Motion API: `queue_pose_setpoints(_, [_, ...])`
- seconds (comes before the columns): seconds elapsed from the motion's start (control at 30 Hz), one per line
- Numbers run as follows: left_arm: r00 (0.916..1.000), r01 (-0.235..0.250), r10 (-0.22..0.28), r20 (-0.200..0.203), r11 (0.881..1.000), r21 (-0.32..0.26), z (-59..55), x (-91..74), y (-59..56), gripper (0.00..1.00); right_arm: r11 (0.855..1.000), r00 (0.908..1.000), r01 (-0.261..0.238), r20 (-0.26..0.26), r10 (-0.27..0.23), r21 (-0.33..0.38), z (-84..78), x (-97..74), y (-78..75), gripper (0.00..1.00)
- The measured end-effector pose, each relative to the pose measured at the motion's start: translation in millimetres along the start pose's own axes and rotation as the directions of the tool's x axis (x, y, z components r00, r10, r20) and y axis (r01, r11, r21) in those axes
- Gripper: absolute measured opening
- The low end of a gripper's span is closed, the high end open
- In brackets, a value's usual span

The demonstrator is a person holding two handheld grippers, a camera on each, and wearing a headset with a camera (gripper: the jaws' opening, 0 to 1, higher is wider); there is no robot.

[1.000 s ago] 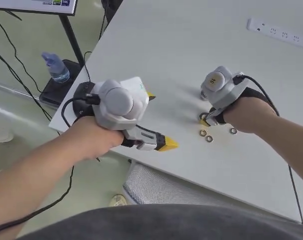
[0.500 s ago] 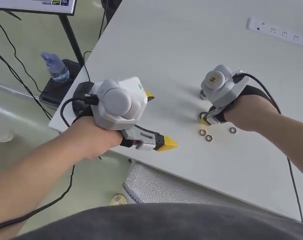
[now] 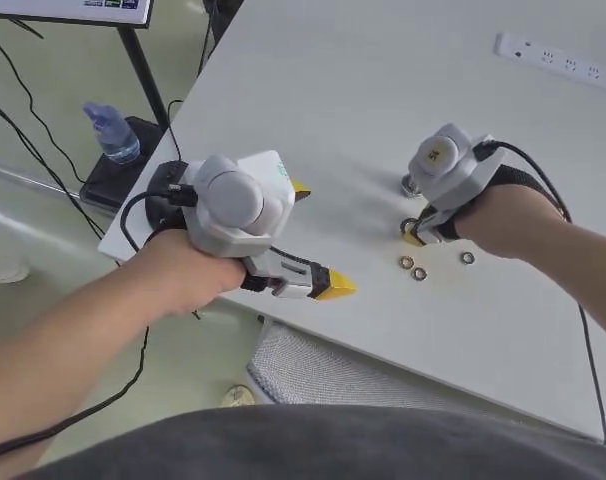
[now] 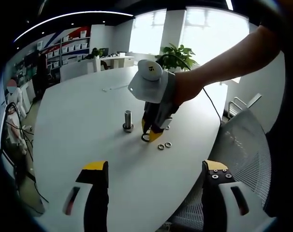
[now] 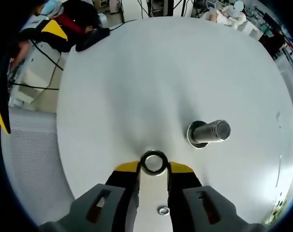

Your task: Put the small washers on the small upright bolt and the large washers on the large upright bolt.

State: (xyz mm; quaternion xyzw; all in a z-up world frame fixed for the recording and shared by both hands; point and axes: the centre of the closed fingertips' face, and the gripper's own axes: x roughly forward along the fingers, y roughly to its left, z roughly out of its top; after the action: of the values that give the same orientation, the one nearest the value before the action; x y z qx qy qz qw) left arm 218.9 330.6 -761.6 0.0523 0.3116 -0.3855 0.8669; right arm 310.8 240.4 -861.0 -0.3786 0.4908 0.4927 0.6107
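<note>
jaws, right gripper (image 5: 153, 169): pinching a large washer (image 5: 153, 152), just beside the large bolt (image 5: 209, 131)
jaws, left gripper (image 4: 155, 168): spread wide, well apart from the bolt
small washers (image 3: 419, 275): on the surface (image 3: 383, 100), near the bolt

I get a steep look down on the table (image 3: 383, 90) from the head view. Left gripper view looks low across it; right gripper view hangs close above, bolt (image 5: 212, 131) at 3 o'clock. All three share that bolt.

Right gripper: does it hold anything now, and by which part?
The right gripper holds a large washer by its rim, the two yellow jaw tips pinching opposite outer edges. The left gripper holds nothing.
</note>
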Motion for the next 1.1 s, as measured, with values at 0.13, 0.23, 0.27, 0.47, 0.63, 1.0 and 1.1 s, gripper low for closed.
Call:
queue_pose_setpoints(0.13, [1.0, 0.001, -0.001, -0.002, 1.0, 0.003, 1.3, 1.0, -0.3, 0.79, 1.0, 0.9999, -0.01, -0.008, 0.01, -0.001, -2.9, -2.4, 0.4, 0.21])
queue_pose_setpoints(0.23, [1.0, -0.004, 0.004, -0.006, 1.0, 0.003, 1.9, 1.3, 1.1, 0.8, 1.0, 0.9999, -0.013, -0.006, 0.013, -0.001, -5.4, -5.7, -2.7, 0.21])
queue_pose_setpoints(0.27, [1.0, -0.007, 0.007, -0.004, 1.0, 0.003, 2.3, 1.3, 1.5, 0.81, 1.0, 0.9999, -0.016, -0.003, 0.016, 0.001, -5.4, -8.0, -3.0, 0.21])
queue_pose_setpoints(0.47, [1.0, -0.006, 0.006, -0.007, 1.0, 0.004, 1.8, 2.0, -0.1, 0.82, 1.0, 0.9994, -0.023, 0.025, 0.023, 0.014, -0.6, -22.9, -5.9, 0.21])
queue_pose_setpoints(0.63, [1.0, -0.003, 0.003, -0.007, 1.0, -0.001, 0.8, 1.9, -3.0, 0.84, 0.999, 0.9987, -0.023, 0.045, 0.022, 0.03, 2.9, -35.4, -11.6, 0.21])
queue_pose_setpoints(1.0, [0.9998, -0.01, 0.011, -0.016, 1.0, 0.015, 1.9, 1.5, -4.9, 0.84, 1.0, 0.9995, -0.028, 0.016, 0.028, 0.009, 1.1, -50.8, -16.2, 0.21])
queue_pose_setpoints(1.1, [0.9998, -0.015, 0.015, -0.014, 1.0, 0.014, 3.0, 0.5, -4.3, 0.85, 1.0, 0.9994, -0.028, 0.022, 0.027, 0.005, 4.6, -56.0, -17.9, 0.21])
